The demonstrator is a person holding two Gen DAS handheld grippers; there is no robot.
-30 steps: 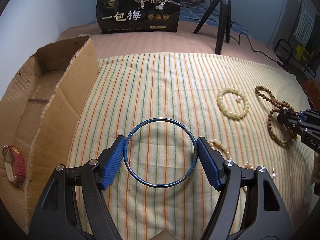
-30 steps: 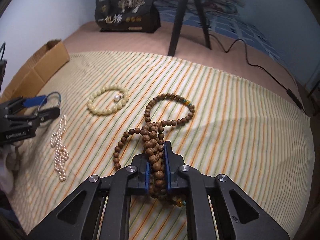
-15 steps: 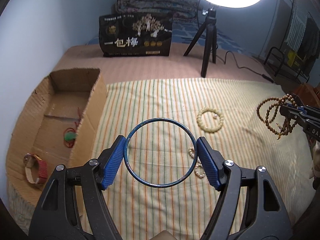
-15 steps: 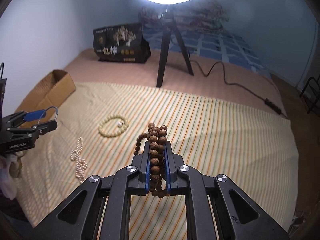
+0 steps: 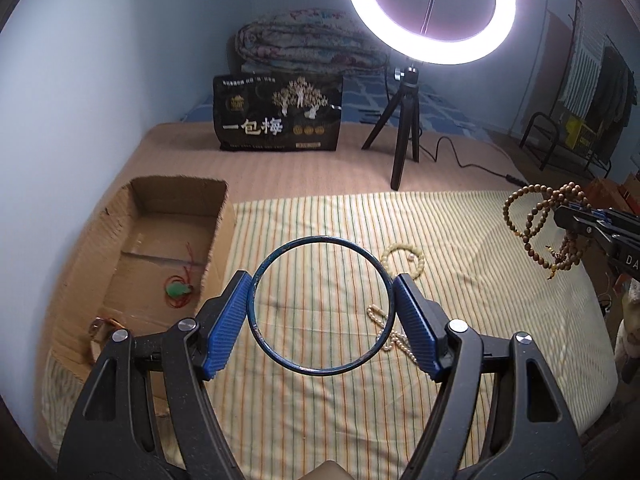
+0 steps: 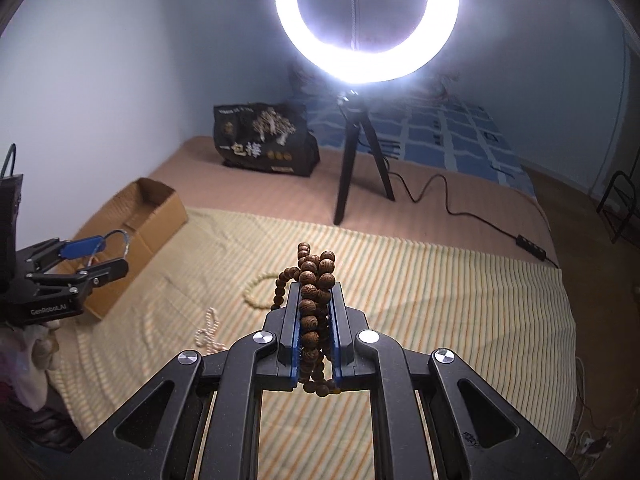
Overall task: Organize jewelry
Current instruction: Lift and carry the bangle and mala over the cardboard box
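While its ribbed blue pads [image 5: 230,320] press on either side of a thin, round blue bangle [image 5: 320,307], the left claw [image 5: 320,322] holds that hoop in the air above the striped cloth [image 5: 460,280]. The right claw [image 6: 316,328] is clamped narrow on a bunch of brown wooden beads [image 6: 310,300], grainy and round, whose loops hang from it clear of the cloth; its lower strands are hidden behind the claw body. On the cloth lie a ring of pale yellow beads [image 5: 404,258] and a pearl string [image 5: 394,334], partly hidden behind the left claw's pad. Left of the cloth sits an open cardboard box [image 5: 176,216], corrugated, with a green charm on red cord [image 5: 178,290] inside; an item at its near end is too cut off to name. Beyond the cloth stand a glossy black bag [image 5: 280,114] printed "一包梅" with a gold tree, and a glaring ring light [image 5: 430,10] on a black tripod [image 5: 400,132]. The left claw's side reads "GenRobot.AI" from the right wrist view.
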